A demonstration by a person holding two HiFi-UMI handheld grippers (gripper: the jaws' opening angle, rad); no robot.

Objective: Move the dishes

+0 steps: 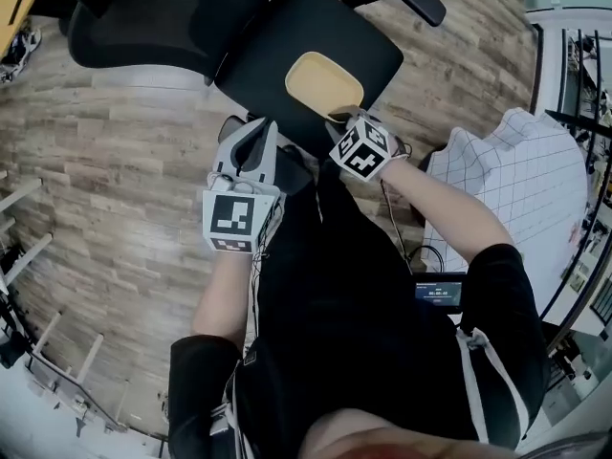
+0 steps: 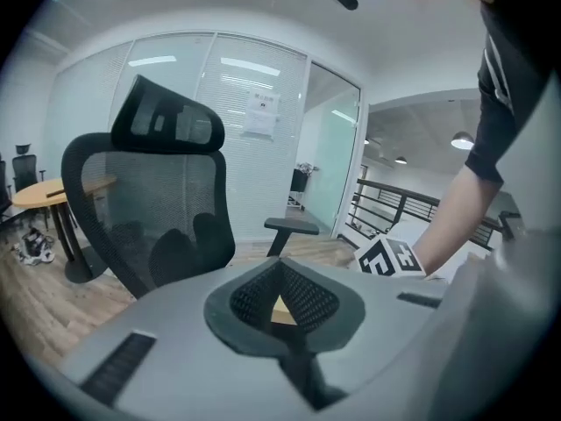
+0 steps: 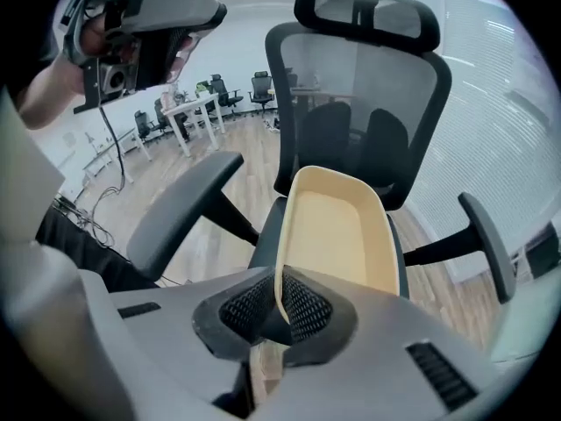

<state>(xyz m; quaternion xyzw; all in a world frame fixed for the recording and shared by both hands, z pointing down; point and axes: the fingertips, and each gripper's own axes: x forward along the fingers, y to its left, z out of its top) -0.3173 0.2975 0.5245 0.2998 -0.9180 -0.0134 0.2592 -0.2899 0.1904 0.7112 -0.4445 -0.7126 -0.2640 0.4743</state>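
Grip comes first. The right gripper [image 1: 350, 120] is clamped on the near rim of the pale yellow dish [image 1: 323, 82], its pads pinching the wall at one end only. So the whole dish sticks out from that single bite, above the seat of the black office chair [image 1: 273, 60]. The right gripper view shows it empty and slightly tilted. Whether its far end rests on the seat I cannot tell.

The left gripper [image 1: 251, 142] sits just beside the right one with its jaws together on nothing (the yellow sliver in its own view is the dish beyond, not something held).

To carry this well, I judge that the wrist matters more than speed:

- A one-edge hold lets the dish lever against the pads, so the clamp should stay firm and the dish be brought near level before travelling.
- Quick swings would likely make it pivot or slip.
- The armrests [image 3: 180, 213] flank the dish on both sides — going straight up and clear of them before turning sideways looks safest.
- If the dish sags, the left gripper could steady the far rim, but it would need to part its jaws first.

Where the dish should go is not shown — the white gridded surface [image 1: 535, 180] on the right is one candidate.
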